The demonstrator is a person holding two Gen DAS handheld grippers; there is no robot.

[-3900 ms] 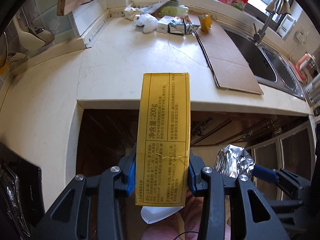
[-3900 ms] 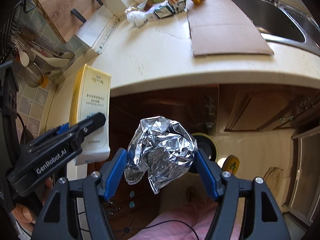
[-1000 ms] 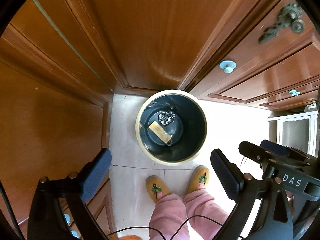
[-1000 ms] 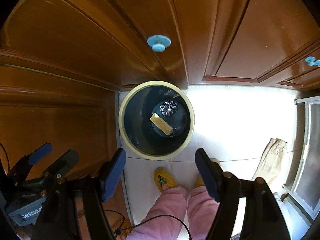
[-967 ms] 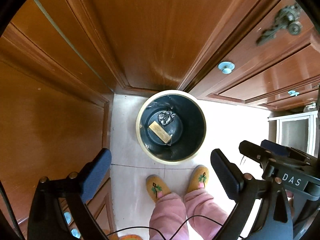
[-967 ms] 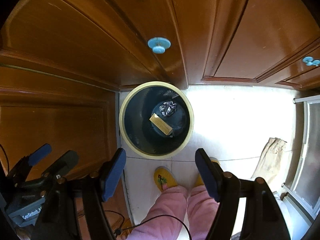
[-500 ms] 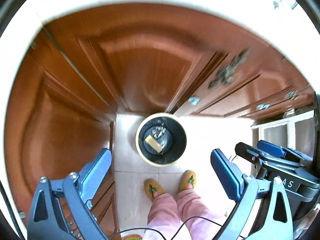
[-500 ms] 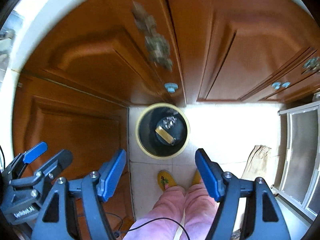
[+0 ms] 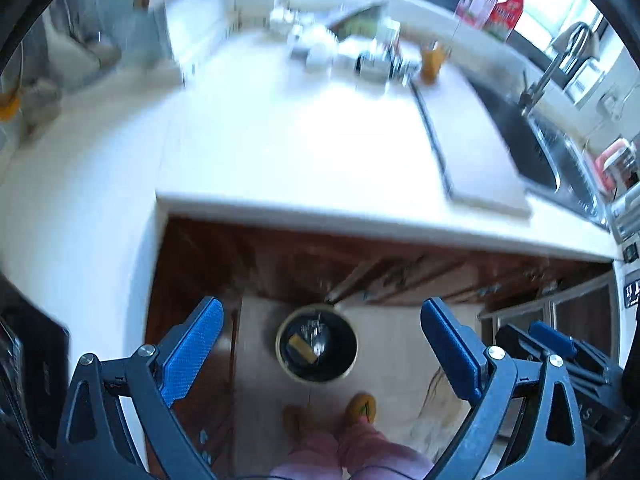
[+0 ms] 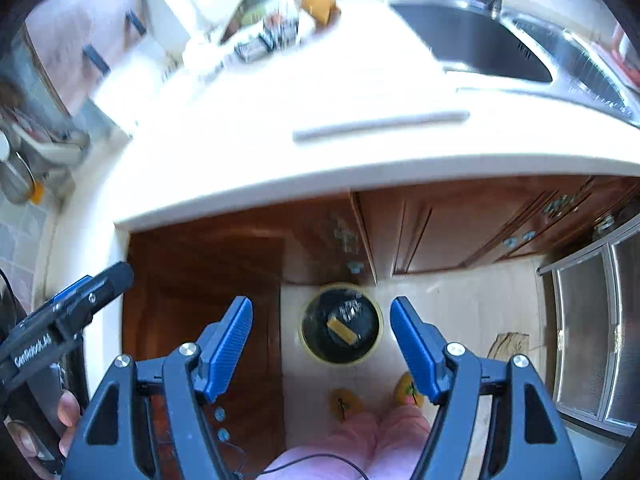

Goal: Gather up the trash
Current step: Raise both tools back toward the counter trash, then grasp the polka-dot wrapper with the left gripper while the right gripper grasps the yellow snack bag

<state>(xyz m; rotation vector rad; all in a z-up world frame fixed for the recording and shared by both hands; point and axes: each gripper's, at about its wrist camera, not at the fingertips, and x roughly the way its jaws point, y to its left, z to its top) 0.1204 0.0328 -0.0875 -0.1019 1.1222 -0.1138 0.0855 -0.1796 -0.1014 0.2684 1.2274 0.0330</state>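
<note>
Left wrist view: left gripper (image 9: 322, 344) spread wide, blue pads (image 9: 192, 350) far apart, nothing between them. Far below on the pale floor, framed between the jaws, a round dark trash bin (image 9: 316, 374) with a yellowish rim. Inside it, a yellow box (image 9: 301, 347) lying flat and, just beside it, a crumpled foil ball (image 9: 314, 330). Near the bin's lower edge, yellow slippers (image 9: 362, 408) and pink trousers (image 9: 352, 456). Above, blurred, a white countertop (image 9: 288, 152) with a heap of remaining trash (image 9: 360, 56) at its far end by the window, details too smeared to name. A flat board (image 9: 472, 148) lying on the counter beside a steel sink (image 9: 536, 152). Part of the right gripper's body at the lower right edge.

Right wrist view: right gripper (image 10: 320, 340) also held wide, empty, blue pads (image 10: 228, 344) clear of everything. Same trash bin (image 10: 340, 356) seen between the jaws, standing on the floor against brown cabinet doors (image 10: 420, 232); yellow box (image 10: 342, 330) and foil ball (image 10: 351, 308) resting on its bottom, side by side. Counter litter (image 10: 276, 28) blurred at the top, next to the sink (image 10: 480, 44). Left gripper's black body at the left edge, a hand (image 10: 60, 420) wrapped around its handle.
</note>
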